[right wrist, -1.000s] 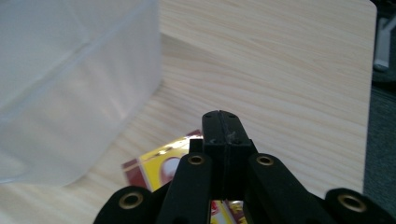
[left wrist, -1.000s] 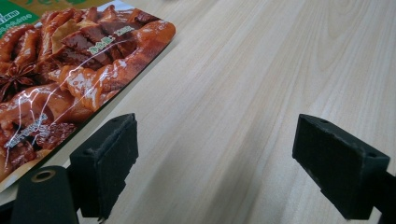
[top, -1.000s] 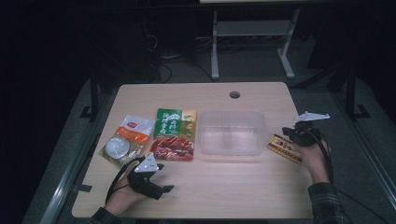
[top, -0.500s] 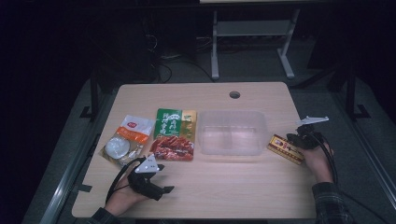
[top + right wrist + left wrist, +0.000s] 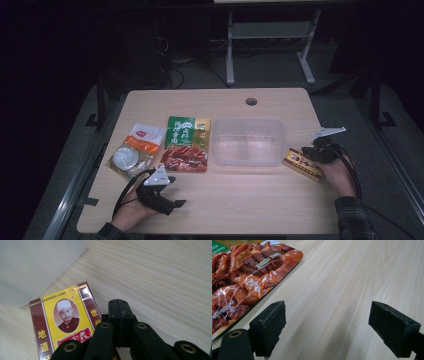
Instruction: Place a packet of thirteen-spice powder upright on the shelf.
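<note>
A yellow and maroon box [image 5: 301, 164] printed with a portrait lies flat on the wooden table [image 5: 240, 200], to the right of a clear plastic container [image 5: 248, 121]. My right gripper [image 5: 307, 152] rests at the box's far right end, jaws shut together with nothing between them. In the right gripper view the shut tips [image 5: 119, 305] sit beside the box [image 5: 63, 322], just over its right edge. My left gripper [image 5: 175, 191] lies near the table's front left, open. Its pads [image 5: 270, 327] stand wide apart over bare wood next to a braised-meat snack packet [image 5: 239, 282].
The green and red meat packet [image 5: 186, 145] lies left of the container, and a white and orange packet [image 5: 135, 150] lies further left. A cable hole [image 5: 251, 101] sits near the far edge. The frosted container wall [image 5: 32, 267] is close to the box.
My right gripper has drifted slightly left and toward the person, closer over the yellow box. The left gripper and the packets stay where they were.
</note>
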A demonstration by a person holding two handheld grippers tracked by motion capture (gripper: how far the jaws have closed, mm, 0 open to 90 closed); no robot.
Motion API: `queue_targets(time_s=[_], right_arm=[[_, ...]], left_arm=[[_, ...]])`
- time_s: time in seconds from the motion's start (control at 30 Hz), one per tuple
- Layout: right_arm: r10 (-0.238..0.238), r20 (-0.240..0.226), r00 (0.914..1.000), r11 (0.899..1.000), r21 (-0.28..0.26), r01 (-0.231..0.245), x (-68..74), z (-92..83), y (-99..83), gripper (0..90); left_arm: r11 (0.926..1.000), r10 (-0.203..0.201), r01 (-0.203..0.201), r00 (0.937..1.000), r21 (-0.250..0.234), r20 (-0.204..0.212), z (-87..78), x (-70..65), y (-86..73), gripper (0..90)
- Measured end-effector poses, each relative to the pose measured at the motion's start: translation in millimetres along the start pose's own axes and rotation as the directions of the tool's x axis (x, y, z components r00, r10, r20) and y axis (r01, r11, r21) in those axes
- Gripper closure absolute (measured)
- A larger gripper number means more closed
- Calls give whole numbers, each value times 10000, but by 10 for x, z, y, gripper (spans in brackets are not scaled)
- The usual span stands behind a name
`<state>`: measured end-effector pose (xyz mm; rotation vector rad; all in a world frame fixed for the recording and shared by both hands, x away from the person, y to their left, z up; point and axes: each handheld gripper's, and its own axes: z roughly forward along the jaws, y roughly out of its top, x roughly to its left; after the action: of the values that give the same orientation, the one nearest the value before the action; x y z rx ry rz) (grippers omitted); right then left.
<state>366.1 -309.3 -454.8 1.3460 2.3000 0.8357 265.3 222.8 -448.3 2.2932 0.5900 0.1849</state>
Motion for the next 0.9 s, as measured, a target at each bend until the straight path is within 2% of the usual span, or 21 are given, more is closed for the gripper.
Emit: queue_targets(time_s=[0.07,0.23,0.37,0.43,0.53,0.73,0.9], right_arm=[[-199,-150,9997,9998,39,200,35,-8,7,900],[-344,-294,9990,9994,87,347,93,-28,-10,900],[-418,-616,9972,9990,134,427,155,-53,-47,900],[-651,-766,9949,9976,180,666,215,-71,-54,900],[-590,-892,9943,9978,232,613,258,-90,-50,900],[-1048,-1302,9859,9941,139,1075,407,-89,-37,900],[-1227,-1716,9775,9914,228,1285,540,-104,-65,900]], left_arm=[[10000,-4,4,10000,5,8,1,-1,1,138],[10000,-69,69,10000,2,26,-5,-7,-1,139],[10000,-24,24,10000,4,39,-7,-6,1,138],[10000,-17,17,10000,17,48,-6,-7,-1,138],[10000,-18,18,10000,37,77,0,-8,0,138],[10000,33,-33,9999,75,101,4,-19,2,138],[10000,49,-50,9999,47,109,12,-22,0,138]])
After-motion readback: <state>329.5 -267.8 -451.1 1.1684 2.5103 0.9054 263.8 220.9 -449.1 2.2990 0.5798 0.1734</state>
